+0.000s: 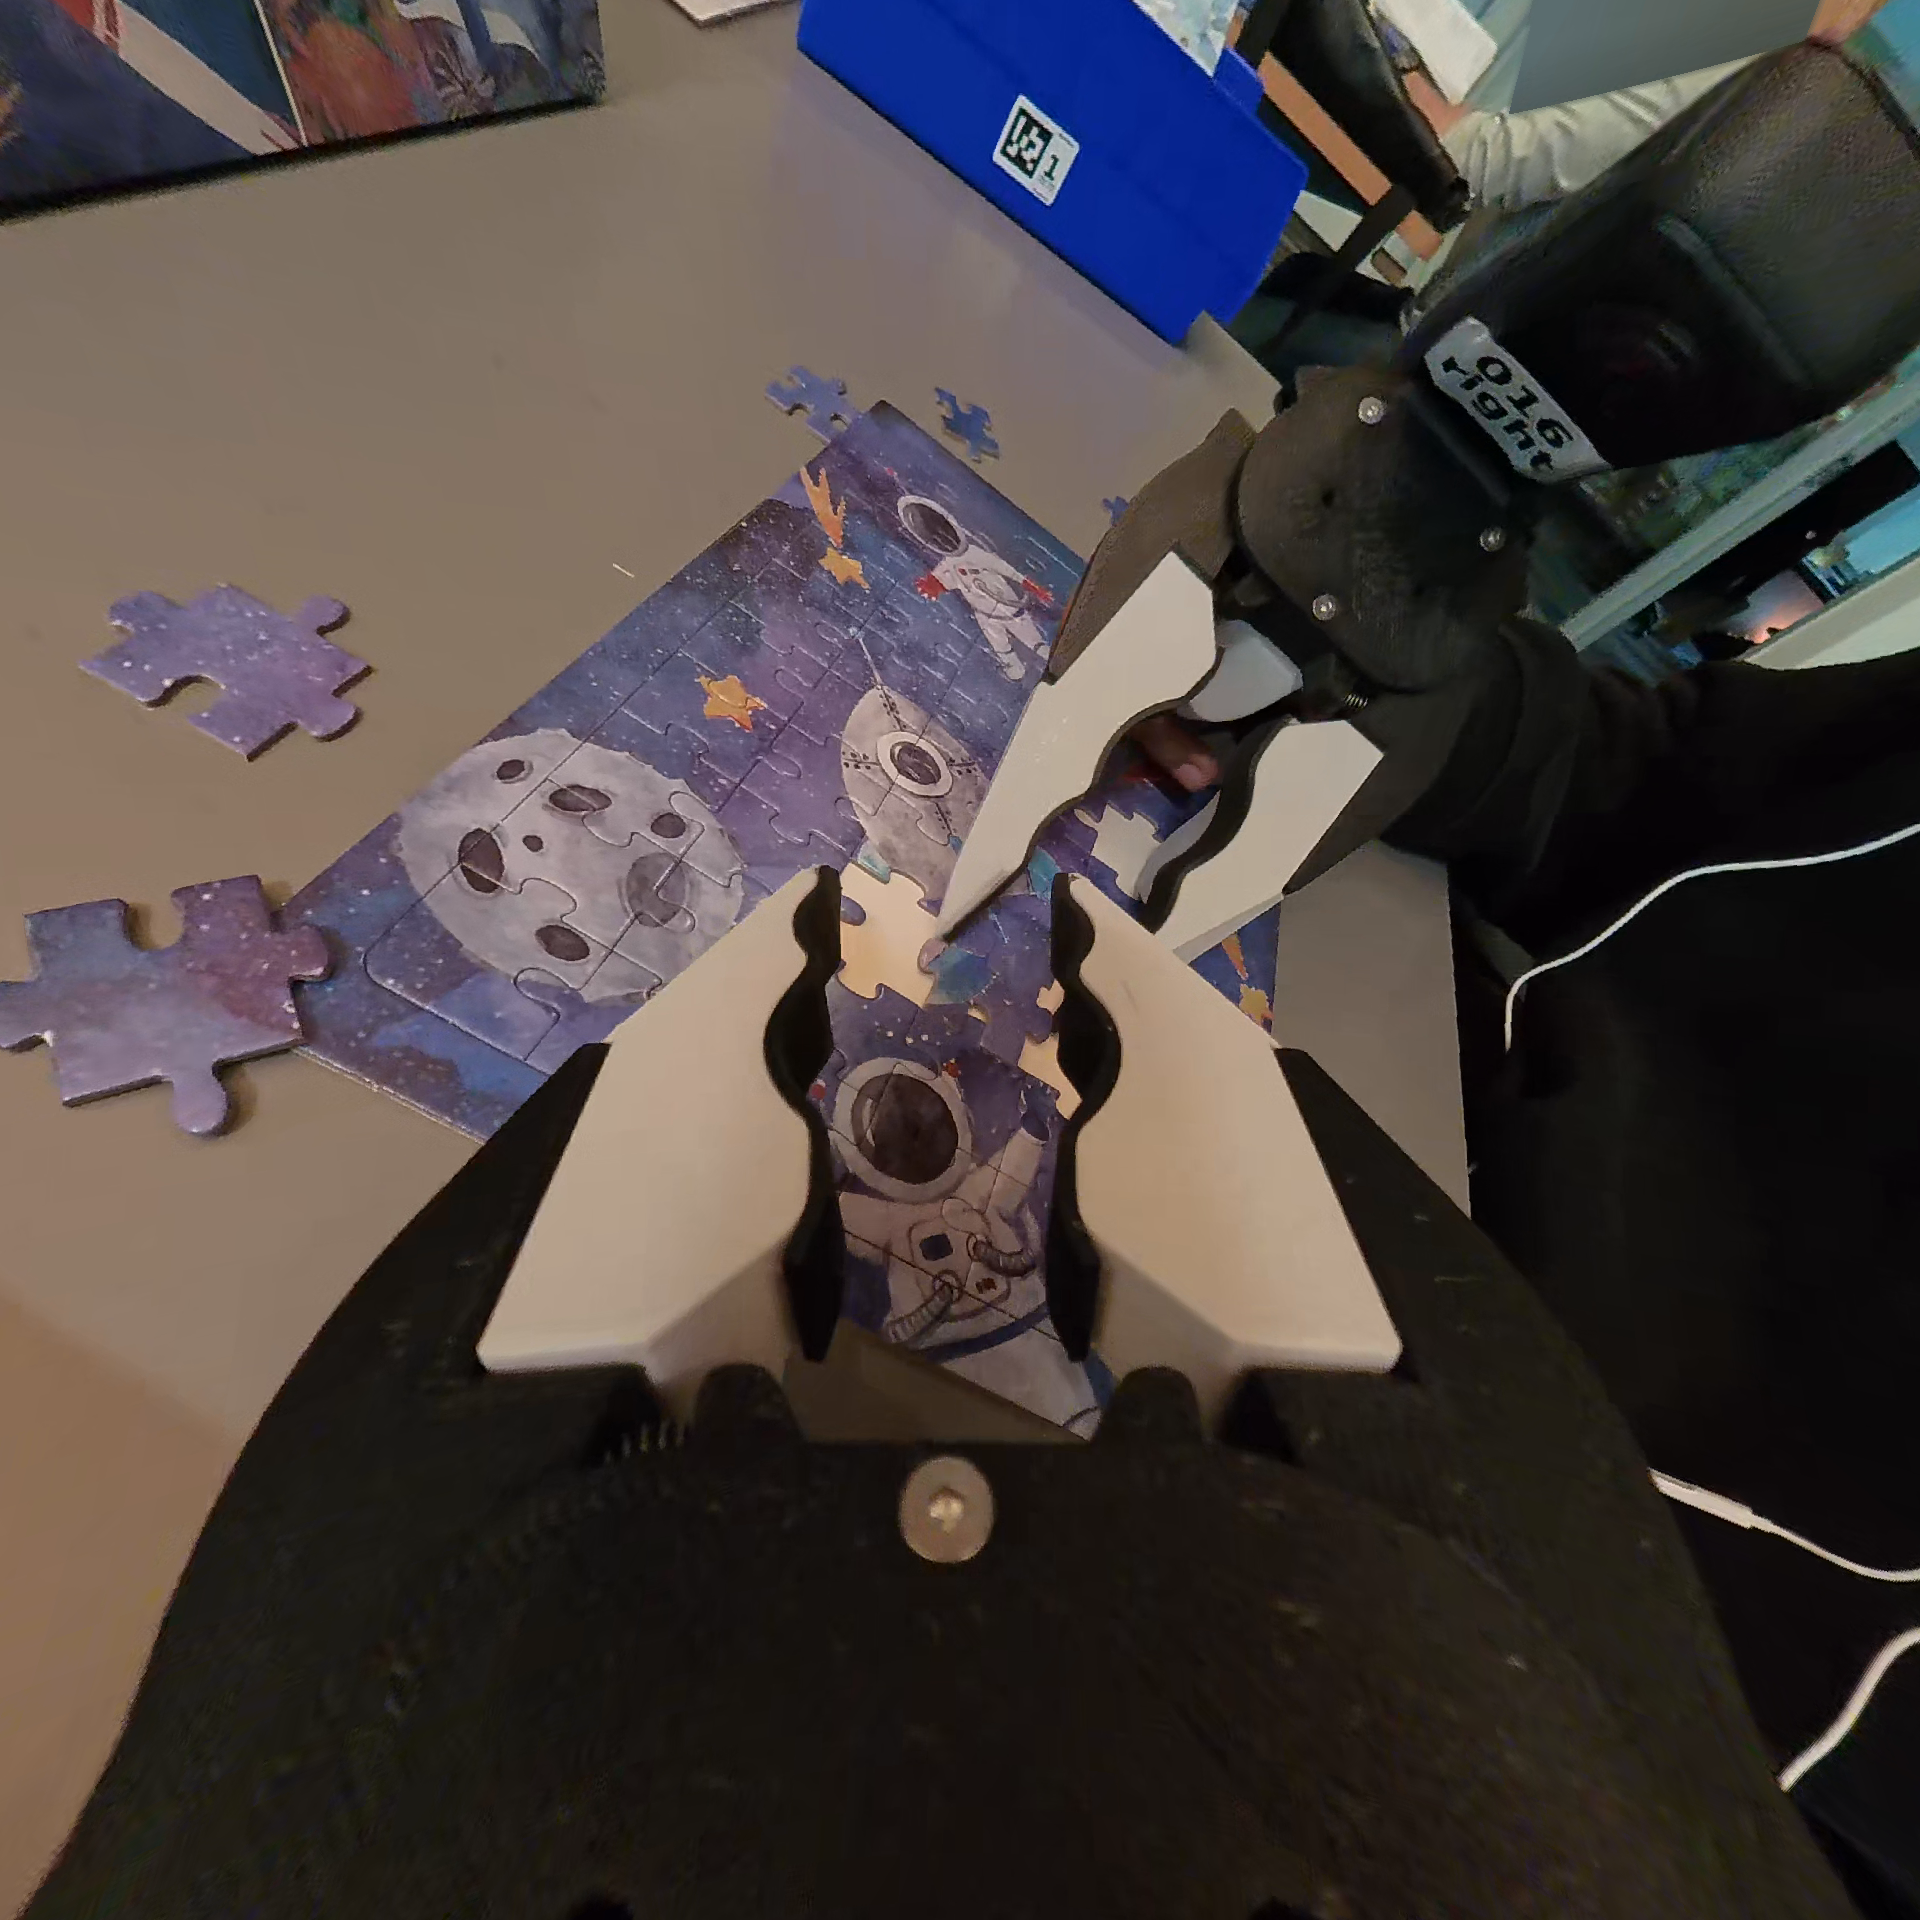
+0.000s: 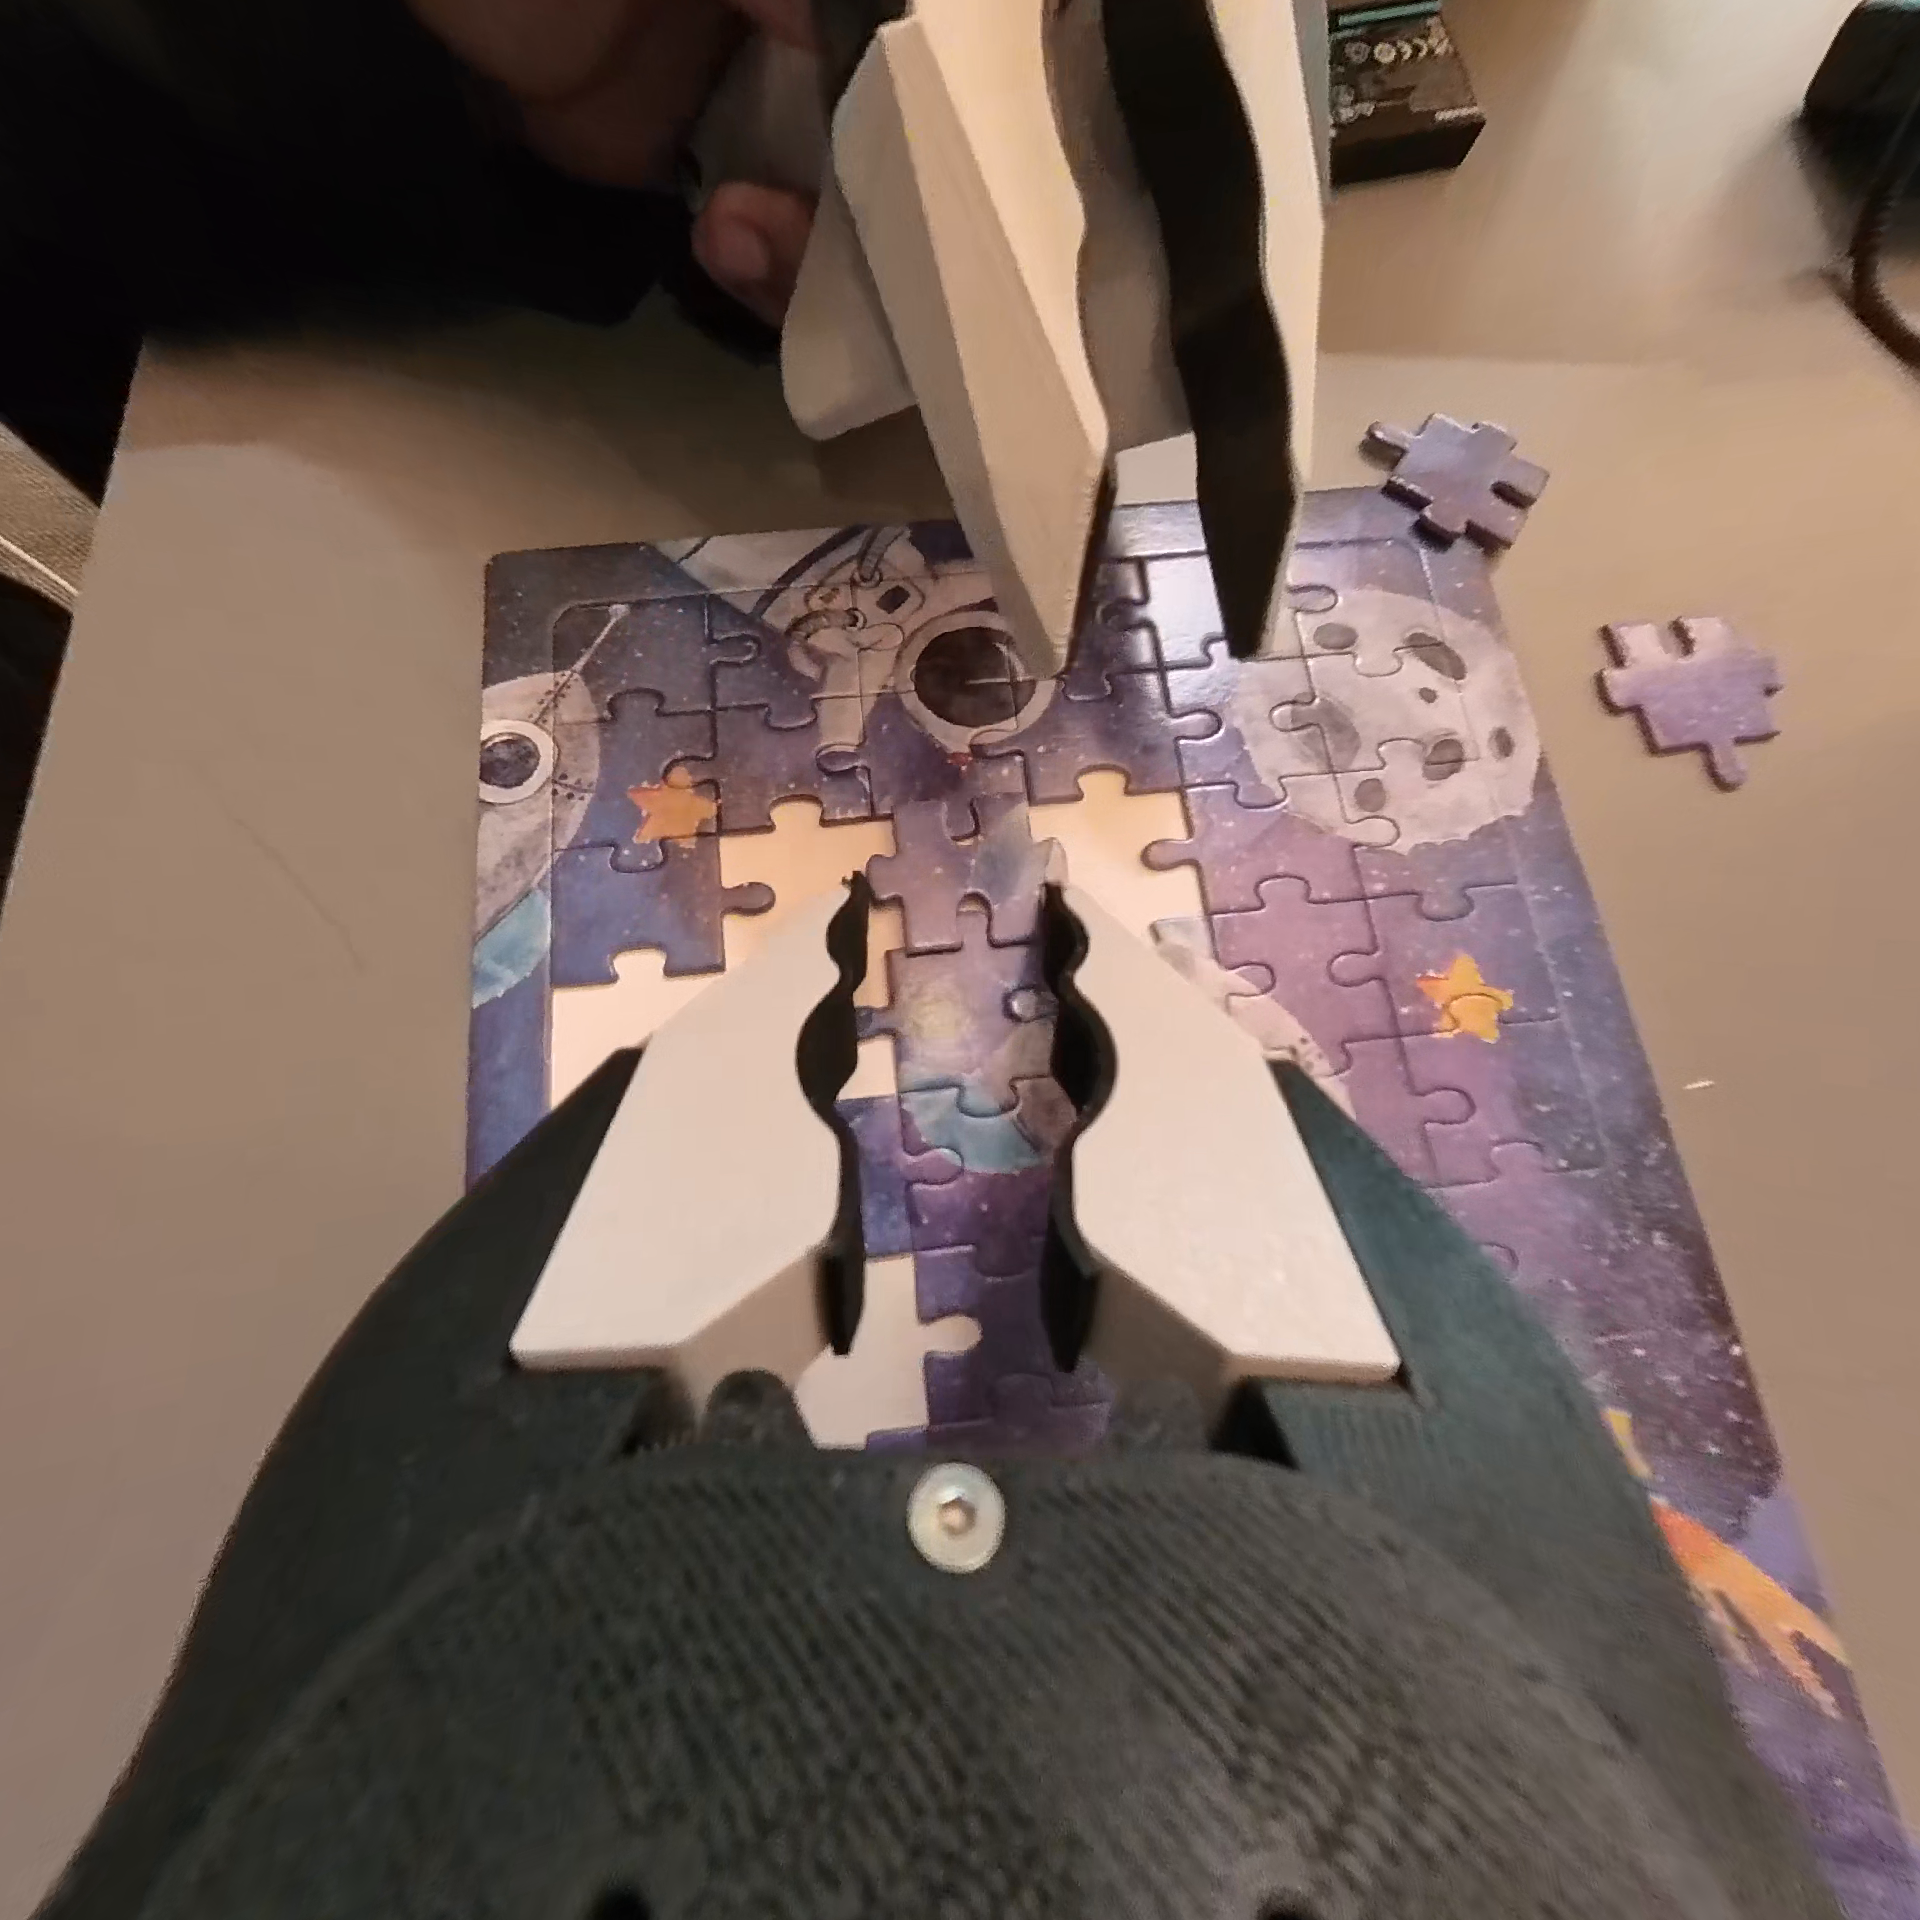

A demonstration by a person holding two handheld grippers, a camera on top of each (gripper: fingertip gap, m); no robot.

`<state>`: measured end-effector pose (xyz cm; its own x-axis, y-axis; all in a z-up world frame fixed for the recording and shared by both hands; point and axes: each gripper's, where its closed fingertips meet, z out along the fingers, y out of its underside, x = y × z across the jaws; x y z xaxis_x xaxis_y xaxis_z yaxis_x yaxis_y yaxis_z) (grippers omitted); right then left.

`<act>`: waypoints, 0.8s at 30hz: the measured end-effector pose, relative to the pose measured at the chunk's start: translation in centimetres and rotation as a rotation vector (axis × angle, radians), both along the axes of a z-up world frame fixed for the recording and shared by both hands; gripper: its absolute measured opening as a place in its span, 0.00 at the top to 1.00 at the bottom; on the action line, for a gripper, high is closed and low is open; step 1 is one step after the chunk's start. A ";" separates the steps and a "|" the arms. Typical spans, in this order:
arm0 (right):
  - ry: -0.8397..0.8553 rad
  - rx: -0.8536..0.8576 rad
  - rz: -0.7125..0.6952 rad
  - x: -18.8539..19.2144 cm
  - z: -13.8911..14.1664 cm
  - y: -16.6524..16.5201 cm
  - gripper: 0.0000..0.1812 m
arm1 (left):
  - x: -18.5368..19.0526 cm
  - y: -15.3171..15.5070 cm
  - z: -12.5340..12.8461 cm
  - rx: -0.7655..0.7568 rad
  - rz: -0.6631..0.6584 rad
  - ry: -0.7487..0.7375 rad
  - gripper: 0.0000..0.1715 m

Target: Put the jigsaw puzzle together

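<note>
A space-themed jigsaw puzzle (image 1: pixel 644 790) lies in its tray on the grey table; it also shows in the right wrist view (image 2: pixel 1351 935). Several pale empty gaps (image 2: pixel 1122 831) remain near its middle. My left gripper (image 1: pixel 940 894) is open and empty, low over the astronaut part. My right gripper (image 2: pixel 956 894) is open, its fingertips straddling a purple piece (image 2: pixel 966 883) seated between two gaps. In the left wrist view the right gripper (image 1: pixel 1055 920) points down at that spot, one fingertip (image 1: pixel 951 920) touching the piece. Loose pieces (image 1: pixel 234 665) (image 1: pixel 156 997) lie beside the tray.
Two small loose pieces (image 1: pixel 816 400) (image 1: pixel 966 421) lie past the tray's far end. A blue box (image 1: pixel 1039 135) and a picture box (image 1: pixel 312 62) stand at the back. A dark box (image 2: pixel 1403 114) and a cable (image 2: pixel 1870 291) are on the table. The table edge (image 1: pixel 1455 1039) is close. Some 5 centimeters of space lies between my two pairs of fingers. The space-themed jigsaw puzzle (image 1: pixel 644 790) lies around 6 centimeters away from my left fingertips. Look for it in the right wrist view (image 2: pixel 1418 827) too.
</note>
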<state>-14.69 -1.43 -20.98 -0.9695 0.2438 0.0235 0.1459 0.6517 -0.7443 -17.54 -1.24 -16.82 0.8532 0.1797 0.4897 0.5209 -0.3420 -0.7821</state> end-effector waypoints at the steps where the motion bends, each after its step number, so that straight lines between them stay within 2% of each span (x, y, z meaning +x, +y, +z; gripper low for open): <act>1: -0.014 -0.002 -0.005 0.0 0.0 0.0 0.82 | 0.0 0.0 0.0 0.000 0.001 0.002 0.78; 10: -0.043 -0.014 -0.049 -0.2 0.3 1.6 0.82 | -0.1 0.0 0.1 0.003 0.007 0.016 0.79; 19: -0.023 -0.023 -0.281 -4.1 1.4 6.2 0.82 | -0.3 -0.1 0.0 -0.007 0.014 0.025 0.79; 24: -0.112 -0.017 -0.228 -2.8 0.4 5.4 0.80 | -0.3 0.0 -0.2 -0.020 0.016 0.030 0.79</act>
<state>-17.49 3.96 -20.59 -0.8858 0.4558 -0.0866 0.3694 0.5800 -0.7260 -17.88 -1.28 -17.06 0.8644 0.2031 0.4599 0.5027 -0.3499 -0.7904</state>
